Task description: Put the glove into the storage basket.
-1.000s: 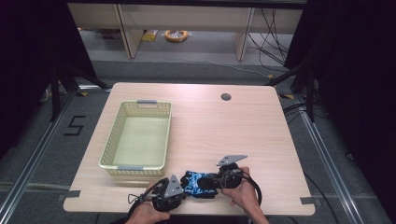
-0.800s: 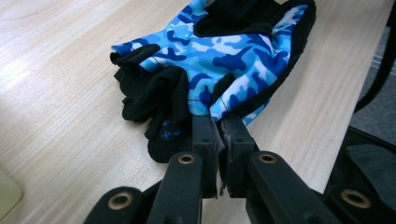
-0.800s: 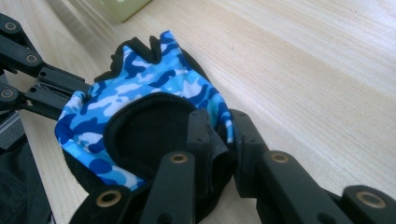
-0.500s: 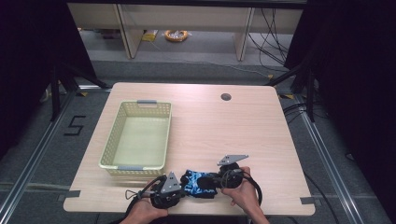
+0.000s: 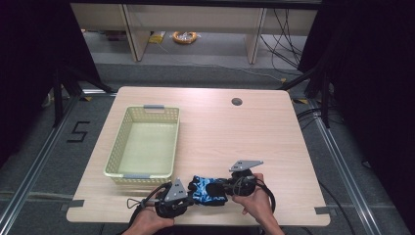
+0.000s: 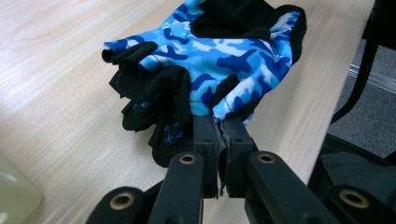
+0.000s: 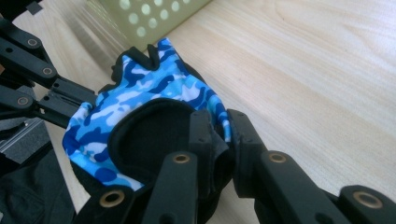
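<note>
While the person's two hands sit at the near edge of the light wooden table [image 5: 274,137], the high view shows a blue camouflage cloth glove with black patches [image 5: 208,190] lying stretched between the two tools. The left gripper [image 5: 188,197] holds one end of it and the right gripper [image 5: 226,187] holds the other end. A pale yellow plastic basket with little holes [image 5: 143,146] stands just beyond the left hand [image 5: 147,223], near the glove but not touching it. The right hand [image 5: 257,203] rests on the table edge.

In the left gripper view, the two black jaws are squeezed nearly together and pinch the edge of the glove [image 6: 215,60]. The glove's short black fingers [image 6: 140,98] hang toward the wood. The rest of the glove lies on the table [image 6: 56,93], close to its edge.

In the right gripper view, the jaws are narrow too and clamp a fold of the glove [image 7: 140,107] by its black padded part. The left gripper [image 7: 79,106] shows farther off, gripping the far blue edge. The basket [image 7: 149,18] is behind the glove.
</note>
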The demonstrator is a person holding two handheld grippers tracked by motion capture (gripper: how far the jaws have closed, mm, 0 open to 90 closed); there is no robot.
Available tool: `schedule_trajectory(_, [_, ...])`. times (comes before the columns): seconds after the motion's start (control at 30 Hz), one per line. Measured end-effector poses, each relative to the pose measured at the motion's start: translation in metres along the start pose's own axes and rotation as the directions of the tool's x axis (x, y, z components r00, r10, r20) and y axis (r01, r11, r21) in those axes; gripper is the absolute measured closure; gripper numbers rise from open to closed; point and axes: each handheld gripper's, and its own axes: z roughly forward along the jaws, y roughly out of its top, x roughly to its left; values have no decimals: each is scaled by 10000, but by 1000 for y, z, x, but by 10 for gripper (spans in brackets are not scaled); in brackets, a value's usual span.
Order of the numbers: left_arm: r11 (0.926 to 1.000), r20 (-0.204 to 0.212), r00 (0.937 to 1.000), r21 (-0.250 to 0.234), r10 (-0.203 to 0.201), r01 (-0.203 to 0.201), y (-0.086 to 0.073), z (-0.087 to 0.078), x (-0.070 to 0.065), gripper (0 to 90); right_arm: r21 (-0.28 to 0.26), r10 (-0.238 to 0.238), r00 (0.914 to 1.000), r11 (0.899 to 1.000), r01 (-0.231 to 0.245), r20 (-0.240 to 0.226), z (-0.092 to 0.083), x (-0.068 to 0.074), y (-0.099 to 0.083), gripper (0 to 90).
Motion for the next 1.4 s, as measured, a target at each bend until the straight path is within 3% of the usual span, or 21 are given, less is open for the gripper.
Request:
schedule_trajectory(0.07, [9996,-81,9996,32,271,-271,0,-3,0,862,63,-105,9999,9999,104,70,-2,3,2,817])
schedule_trajectory(0.1, [10000,7,10000,-19,-2,2,-1,-4,-3,862,-36,-188,9998,9998,188,58,-2,5,3,817])
schedule_trajectory(0.13, [9996,-32,9996,-40,271,-271,0,-5,-1,862,-48,-212,9998,9998,212,-48,-2,6,3,817])
schedule_trajectory(0.2, [9999,6,10000,-155,12,-12,0,-8,-1,862,-9,-247,9996,9997,246,-103,-4,8,5,817])
schedule_trajectory(0.23, [9996,23,9998,-226,186,-185,1,-10,0,861,40,-234,9997,9997,234,30,-5,9,6,818])
schedule_trajectory(0.37, [9989,57,10000,-458,-24,27,4,-15,2,860,-43,-350,9994,9994,350,17,-8,11,13,818])
schedule_trajectory(0.4, [9990,45,9999,-427,110,-108,6,-18,4,860,-78,-377,9993,9993,377,52,-9,12,14,818])
schedule_trajectory(0.43, [9980,36,10000,-639,4,-2,8,-19,5,860,-137,-425,9991,9990,426,82,-9,12,16,818])
schedule_trajectory(0.47, [9987,-13,10000,-510,13,-14,10,-22,7,860,-315,-428,9990,9986,431,95,-9,13,18,819])
schedule_trajectory(0.5, [9970,-23,10000,-766,-87,85,11,-22,7,860,-184,-347,9994,9992,346,-36,-10,14,21,818])
schedule_trajectory(0.53, [9977,-5,10000,-678,-18,17,14,-25,11,860,-340,-514,9987,9981,515,30,-9,14,22,818])
schedule_trajectory(0.6, [9963,-84,9996,-824,-259,252,17,-27,13,860,-219,-505,9987,9985,503,-85,-8,15,28,819])
schedule_trajectory(0.63, [9974,-104,9999,-719,40,-48,18,-29,15,860,-170,-507,9987,9986,508,60,-9,16,31,819])
schedule_trajectory(0.67, [9963,-172,9998,-854,-120,105,21,-31,16,860,-198,-555,9985,9983,555,1,-9,16,33,819])
schedule_trajectory(0.83, [9973,-339,9994,-734,-82,57,32,-42,21,860,-307,-612,9981,9976,614,74,-12,18,47,819])
schedule_trajectory(0.87, [9978,-422,9991,-648,103,-130,35,-44,23,860,-314,-635,9980,9975,637,49,-14,19,50,820])
schedule_trajectory(1.07, [9962,-498,9987,-853,136,-179,51,-59,31,860,-727,-804,9967,9941,809,94,-23,21,72,820])
schedule_trajectory(1.17, [9951,-553,9985,-981,18,-72,58,-68,37,860,-988,-1061,9943,9894,1063,72,-26,21,86,821])
schedule_trajectory(1.27, [9932,-705,9973,-1161,-206,123,63,-77,45,860,-951,-784,9969,9924,779,-14,-29,25,100,821])
schedule_trajectory(1.3, [9949,-706,9974,-1003,-162,90,65,-81,48,860,-1060,-1056,9944,9888,1053,28,-28,25,104,820])
schedule_trajectory(1.4, [9950,-701,9975,-999,-117,47,65,-90,56,860,-981,-1146,9934,9886,1143,25,-24,29,118,821])
